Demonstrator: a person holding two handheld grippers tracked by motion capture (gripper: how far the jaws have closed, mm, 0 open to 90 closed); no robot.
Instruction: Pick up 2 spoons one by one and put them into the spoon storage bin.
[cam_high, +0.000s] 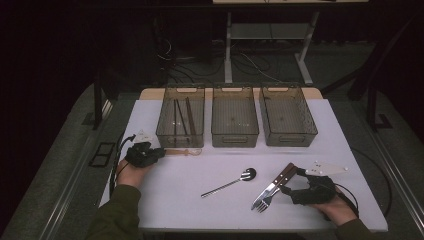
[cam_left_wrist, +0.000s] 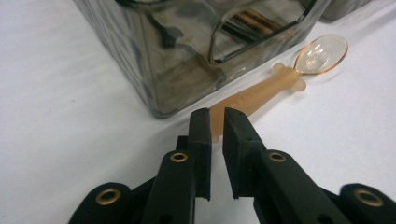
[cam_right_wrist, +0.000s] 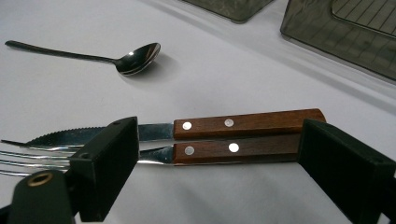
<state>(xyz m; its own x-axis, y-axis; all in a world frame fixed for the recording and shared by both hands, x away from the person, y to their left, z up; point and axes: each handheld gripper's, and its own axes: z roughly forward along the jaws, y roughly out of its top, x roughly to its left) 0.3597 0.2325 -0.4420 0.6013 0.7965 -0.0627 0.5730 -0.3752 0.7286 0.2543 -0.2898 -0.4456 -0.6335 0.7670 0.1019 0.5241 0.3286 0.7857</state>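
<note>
Amber plastic spoon (cam_high: 181, 151), high view: it lies flat on the white worktop (cam_high: 170, 200), just in front of the left bin (cam_high: 181, 117), which already holds dark chopsticks. My left hand-held gripper (cam_high: 159, 151) meets the tip of its handle. My right hand-held gripper (cam_high: 291, 186) sits at the wooden handles of the knife (cam_high: 274, 185) and fork (cam_high: 272, 195), which lie side by side; a metal spoon (cam_high: 230, 182) lies apart between the two hands. Middle bin (cam_high: 235, 117) and right bin (cam_high: 287, 116) look empty.

Left gripper view: the jaws stand nearly together about the very end of the amber plastic spoon (cam_left_wrist: 280, 77), with a sliver of gap visible on each side, so I judge the spoon between them but not clamped. The hold is at the extreme end; I expect the bowl to droop or swing on lifting, and it could strike the left bin (cam_left_wrist: 154, 60), whose wall is just beside it. The thin, slick handle may also slip out.

Right gripper view: the jaws stand wide, straddling the knife (cam_right_wrist: 247, 122) and fork (cam_right_wrist: 233, 149) handles without touching. Closing here could take both pieces at once, or pinch one and skew the other. The metal spoon (cam_right_wrist: 135, 58) lies well clear.
</note>
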